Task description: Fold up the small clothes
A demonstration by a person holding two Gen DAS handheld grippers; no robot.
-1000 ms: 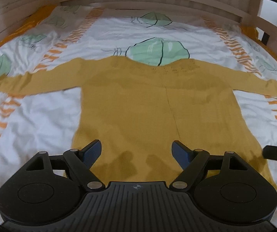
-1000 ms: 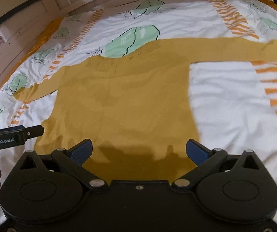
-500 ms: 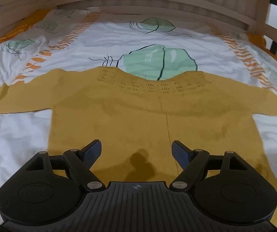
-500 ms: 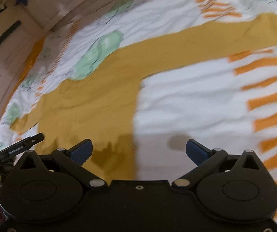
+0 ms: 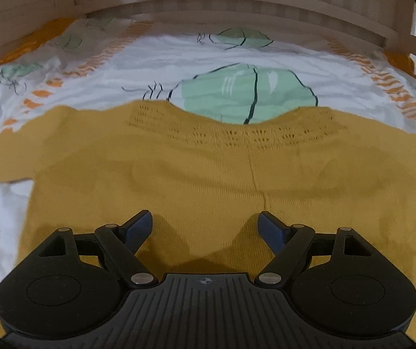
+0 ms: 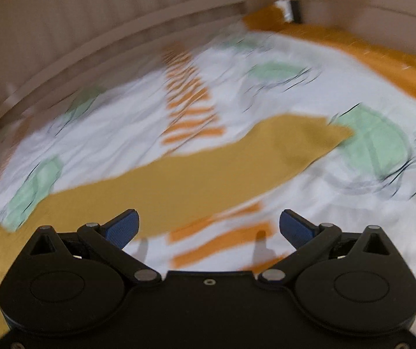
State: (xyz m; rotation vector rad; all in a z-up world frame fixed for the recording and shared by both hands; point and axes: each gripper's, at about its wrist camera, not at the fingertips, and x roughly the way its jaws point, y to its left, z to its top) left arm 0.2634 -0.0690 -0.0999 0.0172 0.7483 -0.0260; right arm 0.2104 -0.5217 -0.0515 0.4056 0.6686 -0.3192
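A mustard-yellow knitted sweater [image 5: 208, 174] lies flat on the bed, neckline away from me and both sleeves spread sideways. My left gripper [image 5: 205, 226] is open and empty, low over the middle of the sweater's body. In the right wrist view the sweater's right sleeve [image 6: 208, 174] stretches from lower left to its cuff at upper right. My right gripper [image 6: 208, 226] is open and empty, hovering just in front of that sleeve over the sheet. This view is motion-blurred.
The bed sheet [image 5: 251, 49] is white with green leaf prints and orange striped bands. A wooden slatted bed rail [image 5: 237, 3] runs along the far side and also shows in the right wrist view [image 6: 120, 29]. An orange blanket edge [image 6: 382, 55] lies at the right.
My left gripper has moved forward over the sweater toward the neckline. My right gripper has swung right, off the sweater's body and out along the right sleeve. Both stayed open.
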